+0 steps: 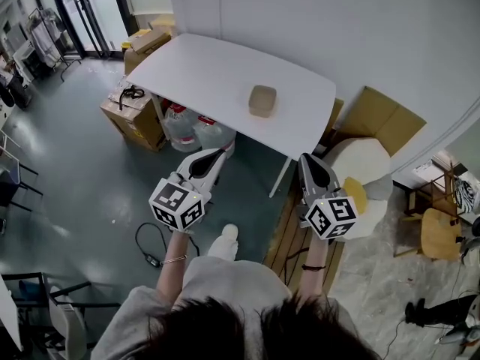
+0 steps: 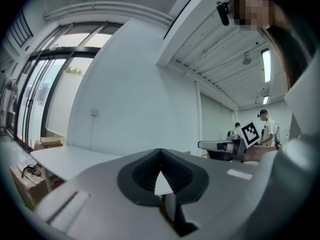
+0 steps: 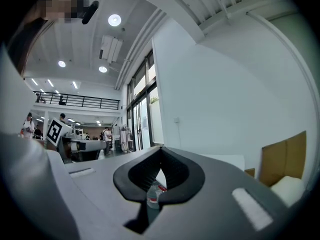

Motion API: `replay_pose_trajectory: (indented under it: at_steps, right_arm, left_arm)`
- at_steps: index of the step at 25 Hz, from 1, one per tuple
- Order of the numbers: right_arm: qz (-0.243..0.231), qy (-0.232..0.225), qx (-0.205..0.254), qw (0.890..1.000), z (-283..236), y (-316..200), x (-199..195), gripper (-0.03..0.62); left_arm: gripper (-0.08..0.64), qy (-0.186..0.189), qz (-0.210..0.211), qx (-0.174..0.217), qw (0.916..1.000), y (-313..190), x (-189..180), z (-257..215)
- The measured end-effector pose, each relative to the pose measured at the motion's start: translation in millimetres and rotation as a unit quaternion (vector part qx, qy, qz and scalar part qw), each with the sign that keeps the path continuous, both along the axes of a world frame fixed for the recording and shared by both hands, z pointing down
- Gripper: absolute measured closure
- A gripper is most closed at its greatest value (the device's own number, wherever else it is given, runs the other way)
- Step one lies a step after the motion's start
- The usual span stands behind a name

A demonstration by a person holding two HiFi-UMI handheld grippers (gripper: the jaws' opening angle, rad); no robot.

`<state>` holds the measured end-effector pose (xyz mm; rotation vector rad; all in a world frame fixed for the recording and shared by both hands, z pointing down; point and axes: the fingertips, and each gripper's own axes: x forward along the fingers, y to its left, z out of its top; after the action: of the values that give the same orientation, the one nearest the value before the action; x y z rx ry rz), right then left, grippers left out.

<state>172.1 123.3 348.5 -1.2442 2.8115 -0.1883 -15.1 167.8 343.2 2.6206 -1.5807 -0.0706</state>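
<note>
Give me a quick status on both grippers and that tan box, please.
Left gripper shut, empty. Right gripper shut, empty. Tan box on white table, ahead, untouched. Water bottles below table, not in the way.

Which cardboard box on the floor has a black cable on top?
The brown cardboard box at the white table's left end: a black cable lies on it. The other cardboard box, farther back by the glass doors, shows none.
</note>
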Motion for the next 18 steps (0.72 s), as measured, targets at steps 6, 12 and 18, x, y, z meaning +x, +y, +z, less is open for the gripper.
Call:
replay_pose_trajectory:
  at_steps: [6, 12, 18]
  right_arm:
    - [0.006, 0.004, -0.002, 1.0, 4.3, -31.5, -11.5, 0.58]
    - [0.015, 0.006, -0.002, 1.0, 0.6, -69.5, -32.1, 0.58]
    - [0.025, 0.01, -0.009, 1.0, 2.7, -104.9, -48.2, 0.58]
  left_arm:
    - [0.569, 0.009, 0.01, 0.003, 0.9999, -35.6, -9.3, 2.9]
    - [0.569, 0.011, 0.023, 0.004, 0.9997, -77.7, -26.8, -1.2]
    - [0.569, 0.019, 0.034, -0.004, 0.9992, -119.7, -40.9, 3.4]
